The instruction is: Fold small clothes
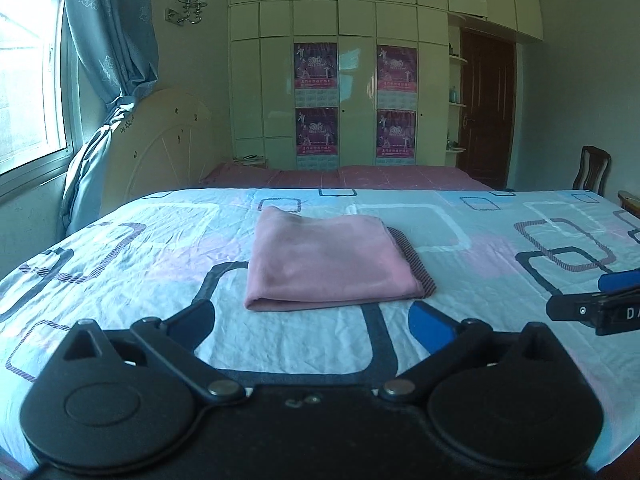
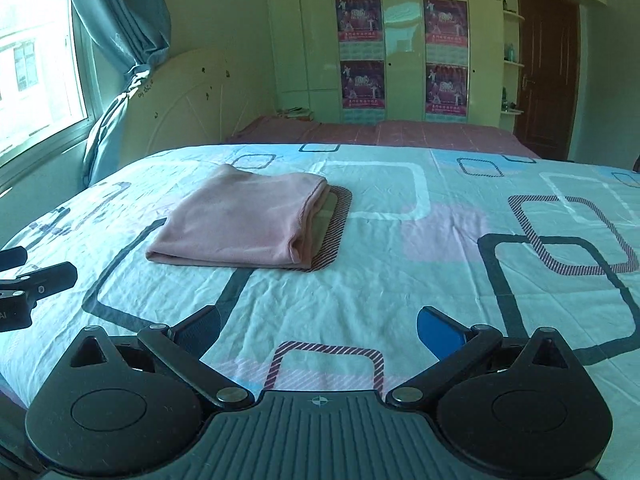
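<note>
My left gripper [image 1: 312, 316] and right gripper [image 2: 318, 328] hang wide apart and empty, clear of the pink garment [image 1: 328, 260], which lies folded flat on the bed [image 1: 460, 280], apparently finished.

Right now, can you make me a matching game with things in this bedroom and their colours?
Things:
1. folded cloth
2. curtain
3. door
4. gripper pads

Colours:
A. dark brown
B. pink
C. bright blue
D. grey-blue

Pairs: 1-B, 2-D, 3-A, 4-C
</note>
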The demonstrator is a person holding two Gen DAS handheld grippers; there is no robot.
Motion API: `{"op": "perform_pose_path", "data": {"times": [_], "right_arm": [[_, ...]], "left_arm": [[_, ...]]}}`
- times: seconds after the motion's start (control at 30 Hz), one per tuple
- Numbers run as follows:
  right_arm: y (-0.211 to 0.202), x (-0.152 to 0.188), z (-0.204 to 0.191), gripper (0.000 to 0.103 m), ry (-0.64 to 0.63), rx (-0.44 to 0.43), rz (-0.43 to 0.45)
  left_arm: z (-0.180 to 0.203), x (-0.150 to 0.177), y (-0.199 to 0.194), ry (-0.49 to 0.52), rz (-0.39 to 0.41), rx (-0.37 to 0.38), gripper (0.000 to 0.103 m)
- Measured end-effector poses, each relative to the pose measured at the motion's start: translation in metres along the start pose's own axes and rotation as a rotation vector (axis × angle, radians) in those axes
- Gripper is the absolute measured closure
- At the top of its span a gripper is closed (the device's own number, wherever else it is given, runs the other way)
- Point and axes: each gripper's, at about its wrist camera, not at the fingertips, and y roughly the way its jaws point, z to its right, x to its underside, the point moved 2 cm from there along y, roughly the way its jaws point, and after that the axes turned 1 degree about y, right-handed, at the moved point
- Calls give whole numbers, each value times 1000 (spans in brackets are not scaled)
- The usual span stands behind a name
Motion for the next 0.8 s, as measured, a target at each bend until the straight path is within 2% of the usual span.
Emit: {"op": "perform_pose_path", "data": {"times": [0.3,0.5,0.8], "right_arm": [[-63,8,-1,0,46,13,89],[-99,10,-7,0,16,16,131],[-119,11,-8,0,5,17,162]], "left_arm": [[20,-3,-52,34,9,6,0],[24,-8,-74,28,47,14,1],[29,-9,-87,12,77,23,0]]}}
